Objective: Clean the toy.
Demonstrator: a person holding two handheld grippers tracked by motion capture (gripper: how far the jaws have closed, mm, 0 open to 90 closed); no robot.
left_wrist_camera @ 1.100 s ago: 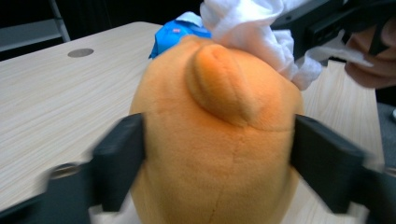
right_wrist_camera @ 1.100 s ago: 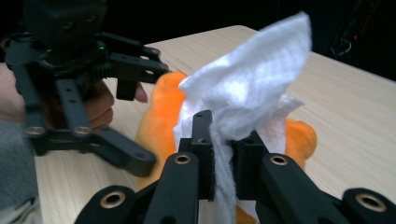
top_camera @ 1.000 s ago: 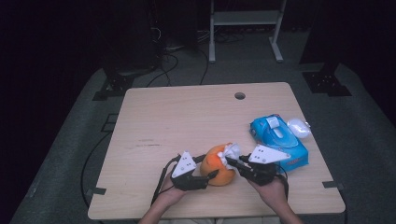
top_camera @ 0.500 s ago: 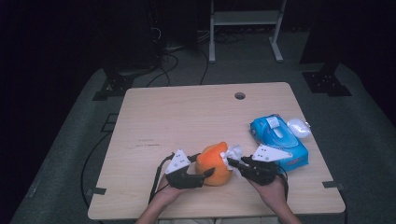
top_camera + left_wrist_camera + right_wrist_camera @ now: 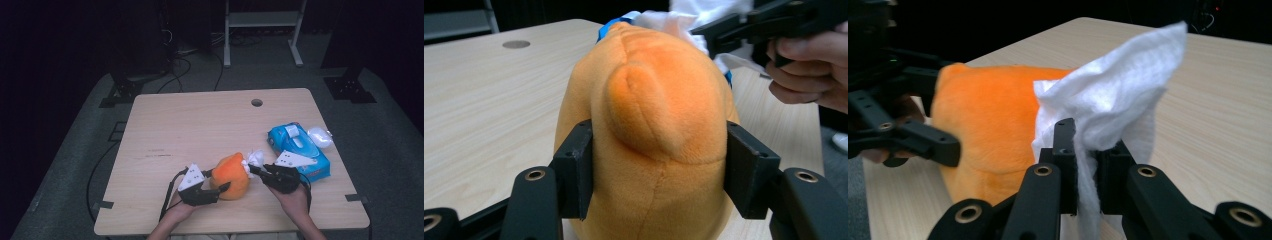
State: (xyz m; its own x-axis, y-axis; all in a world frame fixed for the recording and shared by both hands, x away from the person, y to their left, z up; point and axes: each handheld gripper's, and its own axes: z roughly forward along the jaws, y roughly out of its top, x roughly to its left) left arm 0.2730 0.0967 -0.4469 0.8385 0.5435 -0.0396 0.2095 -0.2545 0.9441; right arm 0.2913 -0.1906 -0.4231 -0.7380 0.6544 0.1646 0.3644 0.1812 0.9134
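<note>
Currently the blue wipes pack [image 5: 299,146] lies flat at the right of the high view, its white flap lid on top; I cannot tell what remains inside. A small clear plastic piece [image 5: 320,136] sits just beside its upper right edge.

My left gripper [image 5: 659,175] has its fingers [image 5: 576,170] pressed on both flanks of the orange plush toy [image 5: 231,175], which stands on the counter [image 5: 200,125] at lower centre. These fingers have just been closing, toy between them.

My right gripper [image 5: 1088,170] is nipped tight on a white wipe [image 5: 1118,85], touching the toy's upper right side.

The toy blocks the pack from the left gripper view.

Toy: soft, short-piled, rounded, seamed. Wipe: thin, crumpled, fibrous. Counter: pale wood grain, round hole [image 5: 257,102] at upper centre.
</note>
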